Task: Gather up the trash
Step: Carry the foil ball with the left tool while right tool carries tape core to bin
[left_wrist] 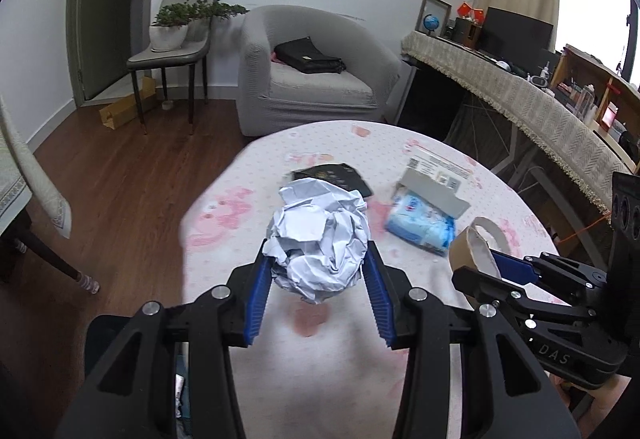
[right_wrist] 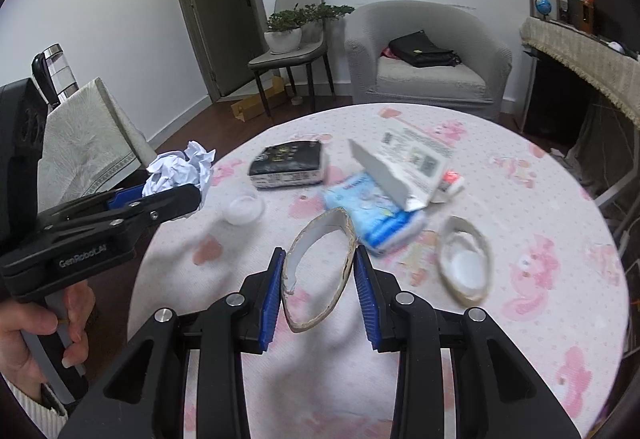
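Left gripper (left_wrist: 318,271): clamped on a paper ball (left_wrist: 320,239), held above the round table (left_wrist: 224,199). Risk: springy paper works loose from a light squeeze.

Right gripper (right_wrist: 319,289): clamped on a cardboard ring (right_wrist: 320,271), squashed oval. Risk: it buckles and slips out.

Uncollected: second ring (right_wrist: 466,263), tissue pack (right_wrist: 376,219), torn envelope (right_wrist: 404,163).

A round table (right_wrist: 520,207) with a white cloth printed in pink stood in the room. Behind it was a grey armchair (right_wrist: 428,51) with a black bag (right_wrist: 424,53) on its seat. Beside the armchair, a grey chair (right_wrist: 290,55) carried a potted plant (right_wrist: 286,29). A dark door (right_wrist: 218,7) was closed.
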The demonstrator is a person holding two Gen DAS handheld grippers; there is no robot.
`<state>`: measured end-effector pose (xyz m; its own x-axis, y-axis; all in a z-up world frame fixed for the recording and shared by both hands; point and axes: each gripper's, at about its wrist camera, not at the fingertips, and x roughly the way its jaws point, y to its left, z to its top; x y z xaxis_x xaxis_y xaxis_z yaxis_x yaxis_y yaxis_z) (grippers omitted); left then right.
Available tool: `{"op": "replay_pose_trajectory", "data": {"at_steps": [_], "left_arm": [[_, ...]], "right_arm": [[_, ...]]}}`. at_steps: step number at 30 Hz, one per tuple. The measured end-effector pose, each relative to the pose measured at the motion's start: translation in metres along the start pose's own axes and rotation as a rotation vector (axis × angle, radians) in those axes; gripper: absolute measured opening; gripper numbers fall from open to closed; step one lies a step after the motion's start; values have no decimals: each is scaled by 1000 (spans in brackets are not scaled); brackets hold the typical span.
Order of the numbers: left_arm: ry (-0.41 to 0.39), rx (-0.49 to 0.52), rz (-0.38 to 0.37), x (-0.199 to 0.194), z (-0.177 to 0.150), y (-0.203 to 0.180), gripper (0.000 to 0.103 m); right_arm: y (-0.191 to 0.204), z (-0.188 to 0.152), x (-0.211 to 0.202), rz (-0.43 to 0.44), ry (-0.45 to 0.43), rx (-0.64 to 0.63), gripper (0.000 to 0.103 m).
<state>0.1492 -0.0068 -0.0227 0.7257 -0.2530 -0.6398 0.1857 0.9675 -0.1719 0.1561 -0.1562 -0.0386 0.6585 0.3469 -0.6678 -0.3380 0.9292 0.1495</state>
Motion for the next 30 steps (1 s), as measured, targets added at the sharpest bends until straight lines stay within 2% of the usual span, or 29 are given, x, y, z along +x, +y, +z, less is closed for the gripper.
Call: {"op": "replay_pose_trajectory", "data": {"at_steps": [14,25,30], "left_arm": [[12,-51,98,-21,-16,78,47],[75,-74,194,-28,-50,143,48],[134,-112,231,-25,-68,180,48]], "right_arm": [[61,15,26,69,-8,-39,35],[123,26,45,144,-5,-89,35],[149,29,56,171,7,-111,35]]}}
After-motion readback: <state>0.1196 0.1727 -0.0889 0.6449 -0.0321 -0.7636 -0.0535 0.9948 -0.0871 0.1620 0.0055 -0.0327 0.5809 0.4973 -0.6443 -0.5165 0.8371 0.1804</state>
